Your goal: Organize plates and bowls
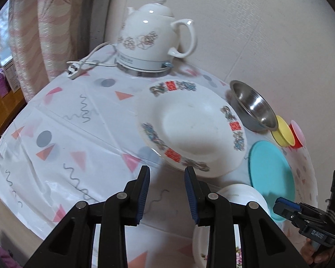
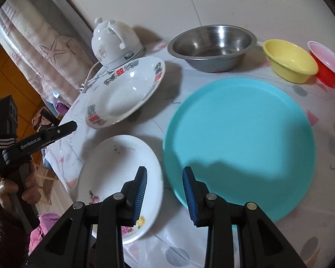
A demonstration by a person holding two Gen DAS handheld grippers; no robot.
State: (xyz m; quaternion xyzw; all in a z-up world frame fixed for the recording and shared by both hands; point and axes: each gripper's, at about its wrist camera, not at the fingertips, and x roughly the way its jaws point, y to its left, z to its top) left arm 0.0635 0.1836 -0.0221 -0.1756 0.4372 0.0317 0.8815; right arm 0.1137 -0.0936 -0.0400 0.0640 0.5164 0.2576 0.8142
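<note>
A white deep plate with a red and blue rim pattern lies on the table. A white floral plate and a large teal plate lie nearer. A steel bowl, a yellow bowl and a red bowl stand at the back. My left gripper is open and empty, just short of the patterned plate's near rim. My right gripper is open and empty, over the gap between the floral and teal plates.
A white ceramic electric kettle stands at the back by the wall, its cord and plug lying to its left. The table has a patterned plastic cloth. Its left edge drops off toward curtains.
</note>
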